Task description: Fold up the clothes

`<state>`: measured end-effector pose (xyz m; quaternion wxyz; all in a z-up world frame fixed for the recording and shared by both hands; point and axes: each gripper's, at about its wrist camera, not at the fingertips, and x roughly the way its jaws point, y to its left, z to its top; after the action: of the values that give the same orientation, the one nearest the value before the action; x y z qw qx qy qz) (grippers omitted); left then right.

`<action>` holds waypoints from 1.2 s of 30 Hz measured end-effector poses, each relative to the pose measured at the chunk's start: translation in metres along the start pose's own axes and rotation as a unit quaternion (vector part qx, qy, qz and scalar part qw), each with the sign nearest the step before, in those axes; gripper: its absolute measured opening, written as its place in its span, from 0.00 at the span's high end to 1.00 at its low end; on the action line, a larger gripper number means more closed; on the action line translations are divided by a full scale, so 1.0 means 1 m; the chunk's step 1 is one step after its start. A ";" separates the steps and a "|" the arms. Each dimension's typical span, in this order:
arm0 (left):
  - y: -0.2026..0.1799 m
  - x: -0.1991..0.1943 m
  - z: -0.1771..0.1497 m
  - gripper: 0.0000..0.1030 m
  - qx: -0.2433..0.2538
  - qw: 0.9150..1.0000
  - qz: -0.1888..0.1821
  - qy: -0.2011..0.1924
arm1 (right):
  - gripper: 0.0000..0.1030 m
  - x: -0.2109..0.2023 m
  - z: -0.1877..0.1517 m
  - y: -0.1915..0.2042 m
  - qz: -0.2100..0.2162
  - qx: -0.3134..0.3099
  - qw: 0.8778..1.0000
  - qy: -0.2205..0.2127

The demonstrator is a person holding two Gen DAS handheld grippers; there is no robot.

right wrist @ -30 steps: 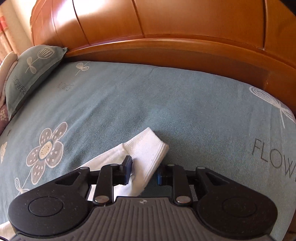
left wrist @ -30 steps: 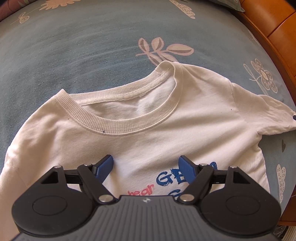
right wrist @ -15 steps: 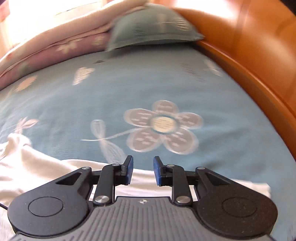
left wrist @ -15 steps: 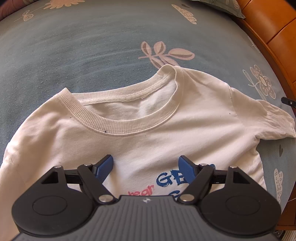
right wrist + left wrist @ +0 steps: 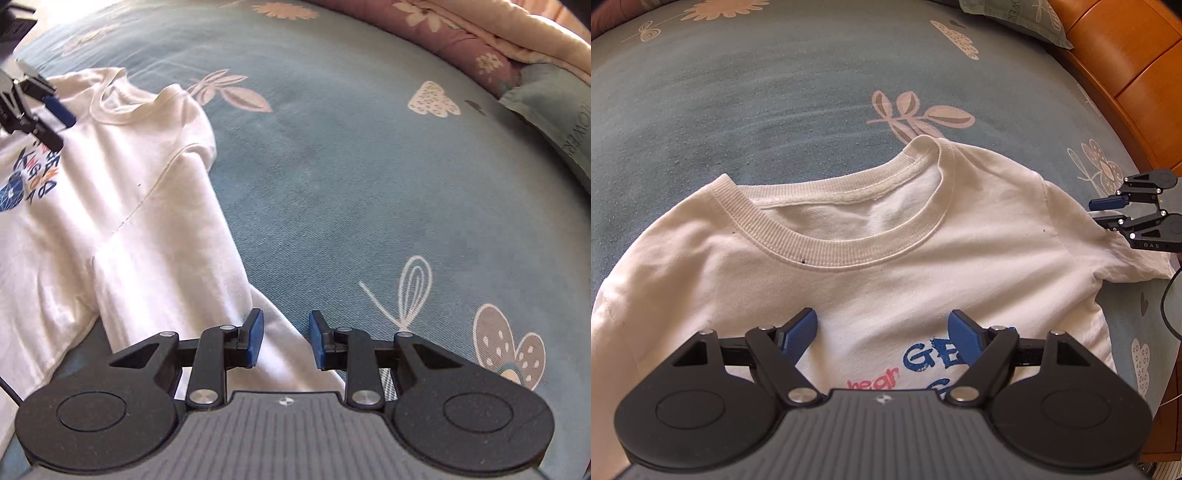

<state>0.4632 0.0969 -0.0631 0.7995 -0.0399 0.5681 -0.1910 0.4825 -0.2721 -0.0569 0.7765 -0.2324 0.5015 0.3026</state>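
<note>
Looking down past my left gripper (image 5: 882, 332), I see its blue fingers (image 5: 799, 330) spread wide with nothing between them, poised over the chest of the white T-shirt (image 5: 871, 273), which lies face up and flat on the bed (image 5: 775, 92). Just beyond the right-hand finger sits the blue and red printed lettering (image 5: 919, 360), partly hidden by the gripper body. Farther ahead of the fingers comes the ribbed collar (image 5: 827, 251), then the bare blue-grey bedspread with its leaf print (image 5: 919, 114). Off to the right of these fingers, at the shirt's sleeve (image 5: 1126, 254), my right gripper (image 5: 1108, 212) shows side-on. From its own camera, the right gripper (image 5: 284, 338) has its fingers (image 5: 253, 339) drawn fairly close but parted, with a gap between them; the sleeve's edge (image 5: 280, 332) lies under that gap, and I cannot tell whether the pads touch the cloth. To the left of these fingers the shirt body runs away toward the collar, where the left gripper (image 5: 44, 114) stands over the print. Ahead and to the right is open bedspread with flower prints, and farthest off a pillow (image 5: 554, 110) and a folded quilt (image 5: 461, 33) at the bed's edge.
</note>
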 end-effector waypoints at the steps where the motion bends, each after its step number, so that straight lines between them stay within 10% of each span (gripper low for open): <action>1: 0.000 0.000 0.000 0.24 -0.001 1.000 -0.001 0.000 | 0.77 0.000 0.001 0.000 0.012 -0.001 1.000 0.006; 3: 0.001 -0.001 0.001 0.24 -0.005 1.000 -0.003 0.000 | 0.96 -0.001 0.004 0.002 0.016 -0.010 1.000 0.014; 11: 0.000 -0.012 0.008 0.25 -0.017 1.000 -0.016 -0.017 | 0.90 -0.018 0.006 -0.018 -0.125 0.098 0.986 -0.043; 21: -0.009 -0.011 0.017 0.26 -0.001 0.999 -0.025 -0.028 | 0.78 -0.005 0.064 0.003 -0.018 0.101 0.988 -0.116; 34: 0.011 -0.009 0.001 0.26 -0.037 0.999 -0.022 -0.030 | 0.71 0.033 0.083 0.043 0.025 0.047 0.997 -0.058; 36: 0.011 -0.009 0.001 0.26 -0.036 0.999 -0.024 -0.030 | 0.90 0.033 0.084 0.047 0.028 0.036 0.998 -0.053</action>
<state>0.4644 0.1099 -0.0577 0.8095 -0.0877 0.5492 -0.1882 0.5134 -0.1747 -0.0576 0.8008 -0.1738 0.4767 0.3182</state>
